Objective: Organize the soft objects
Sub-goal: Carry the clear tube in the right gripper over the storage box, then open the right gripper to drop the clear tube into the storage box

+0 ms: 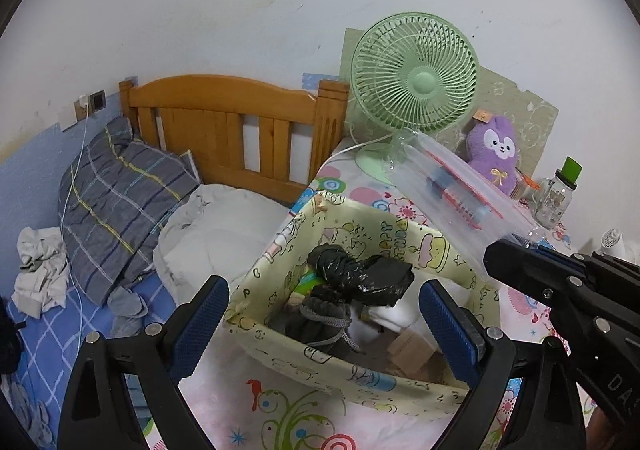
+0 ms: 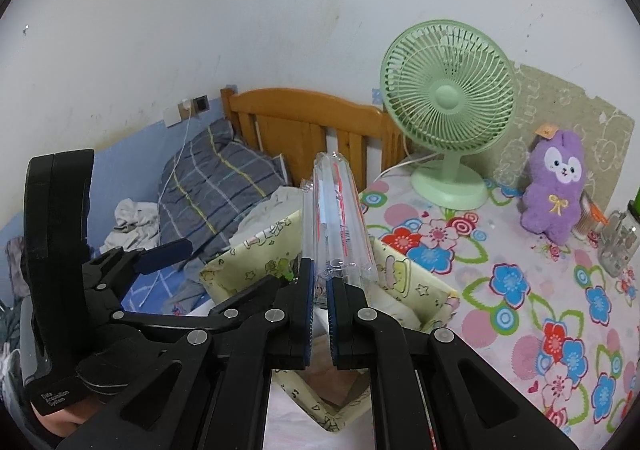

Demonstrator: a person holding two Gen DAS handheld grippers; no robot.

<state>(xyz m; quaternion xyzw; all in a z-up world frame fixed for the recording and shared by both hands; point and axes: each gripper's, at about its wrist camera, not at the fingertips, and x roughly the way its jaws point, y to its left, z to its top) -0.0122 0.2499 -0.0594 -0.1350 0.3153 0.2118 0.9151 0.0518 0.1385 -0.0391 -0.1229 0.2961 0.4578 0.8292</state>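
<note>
A yellow cartoon-print fabric bin stands on the floral table; it also shows in the right wrist view. Inside lie a black plastic bag, a grey drawstring pouch and white cloth. My left gripper is open, its fingers either side of the bin's near wall. My right gripper is shut on a clear plastic package with red print, held above the bin; the package also shows in the left wrist view. A purple plush toy sits at the back right.
A green desk fan stands at the table's back, its cord trailing left. A glass jar and green-capped bottle stand at the right. Left of the table is a bed with wooden headboard, grey plaid pillow and white bedding.
</note>
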